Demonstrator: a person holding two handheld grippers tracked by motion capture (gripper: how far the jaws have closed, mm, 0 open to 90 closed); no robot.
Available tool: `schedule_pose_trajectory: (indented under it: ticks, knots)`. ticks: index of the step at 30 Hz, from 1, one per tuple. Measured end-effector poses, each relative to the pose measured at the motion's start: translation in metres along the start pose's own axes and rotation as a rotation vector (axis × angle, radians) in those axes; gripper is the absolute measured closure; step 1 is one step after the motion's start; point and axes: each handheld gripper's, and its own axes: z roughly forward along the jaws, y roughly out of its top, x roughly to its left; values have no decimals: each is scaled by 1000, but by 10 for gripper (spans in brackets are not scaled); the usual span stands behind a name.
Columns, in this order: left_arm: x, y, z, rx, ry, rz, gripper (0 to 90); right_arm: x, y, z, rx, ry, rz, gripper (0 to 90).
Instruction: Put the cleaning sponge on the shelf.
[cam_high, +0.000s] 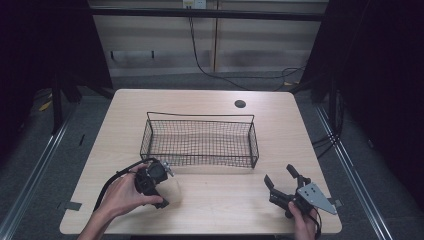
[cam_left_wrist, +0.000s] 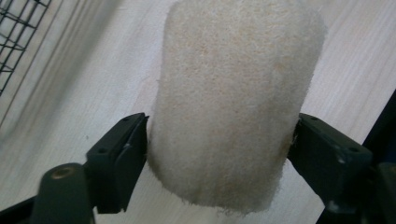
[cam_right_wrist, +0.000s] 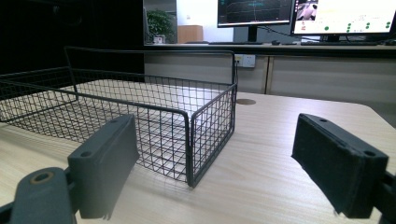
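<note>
From the high view, a black wire basket (cam_high: 200, 142) sits at the middle of the pale wooden table (cam_high: 210, 205), its long side running from 9 to 3 o'clock, with a dark round grommet hole (cam_high: 240, 104) in the tabletop beyond it toward 1 o'clock. The person's left hand (cam_high: 122, 195) holds the left gripper (cam_high: 152, 177) at about 7 o'clock from the basket, just off the basket's near left corner, its cable looping back toward the forearm; from up here the gripper hides whatever lies between its jaws. The right hand (cam_high: 302, 222) holds the right gripper (cam_high: 282, 182) near the table's 5 o'clock corner, well apart from the basket, its two black jaws spread wide with nothing between them and the grey three-cornered plate (cam_high: 315, 196) on top. The left gripper view supplies what the high view conceals: a cream, fuzzy cylindrical roll (cam_left_wrist: 236, 102) of sponge-like or felt-like material fills the frame, clamped between the two black jaws that press on its sides at 9 and 3 o'clock, with the wood grain of the table behind it and a corner of the basket mesh at 11 o'clock. The right gripper view looks low across the table: its jaws stand wide apart at 7 and 4 o'clock, the basket's near corner stands between them farther off, and beyond the table edge at 12 to 1 o'clock lit monitors (cam_right_wrist: 299, 14) stand on a counter beside a potted plant (cam_right_wrist: 161, 23).
</note>
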Motion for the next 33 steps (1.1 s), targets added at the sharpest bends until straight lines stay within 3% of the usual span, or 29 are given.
schedule_pose_trajectory:
  ticks: [9,18,24,32,33]
  knots:
    - [-1,0,1,10,12,9,258,0,0,0,1,2,3,137]
    - [-1,-1,-4,-17,8,-21,260,0,0,0,1,2,2,137]
    - [0,-3,-8,-31,0,-45,260,0,0,0,1,2,-1,137]
    - [3,-8,-16,-91,3,-110,261,0,0,0,1,2,1,137]
    - [5,-9,-18,-115,-9,-135,261,0,0,0,1,2,0,137]
